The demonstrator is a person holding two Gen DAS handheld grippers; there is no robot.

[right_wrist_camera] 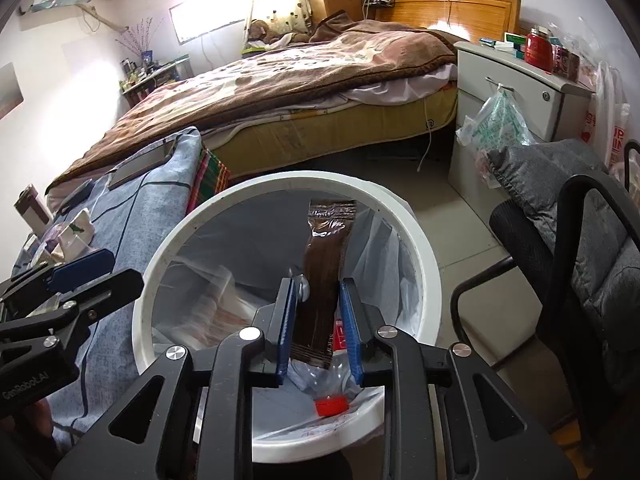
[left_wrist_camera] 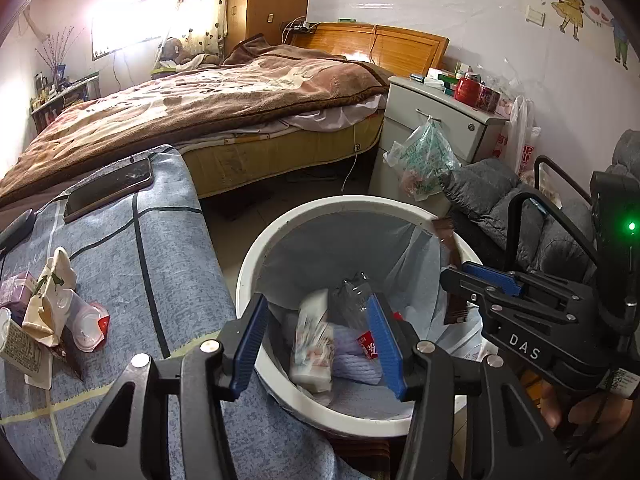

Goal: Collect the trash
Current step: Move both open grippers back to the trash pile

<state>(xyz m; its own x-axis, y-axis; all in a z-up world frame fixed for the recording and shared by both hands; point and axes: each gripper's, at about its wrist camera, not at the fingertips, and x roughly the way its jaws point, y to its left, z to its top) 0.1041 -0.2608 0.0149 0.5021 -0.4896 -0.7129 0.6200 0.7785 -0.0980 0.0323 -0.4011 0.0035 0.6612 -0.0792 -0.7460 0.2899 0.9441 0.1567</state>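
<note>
Right wrist view: right claw [right_wrist_camera: 318, 320] over the bin [right_wrist_camera: 420, 240], jaws loosened around a brown wrapper [right_wrist_camera: 324, 280] (barely pinched, if at all). Left claw [left_wrist_camera: 316, 344] gapes empty. Best to spread wider and shake it off; more trash [left_wrist_camera: 52, 312] waits on the bench [left_wrist_camera: 160, 280].

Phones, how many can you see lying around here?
1. A dark phone lies flat on the blue checked cloth, at its far end toward the bed. Others could be hidden under the clutter.
</note>
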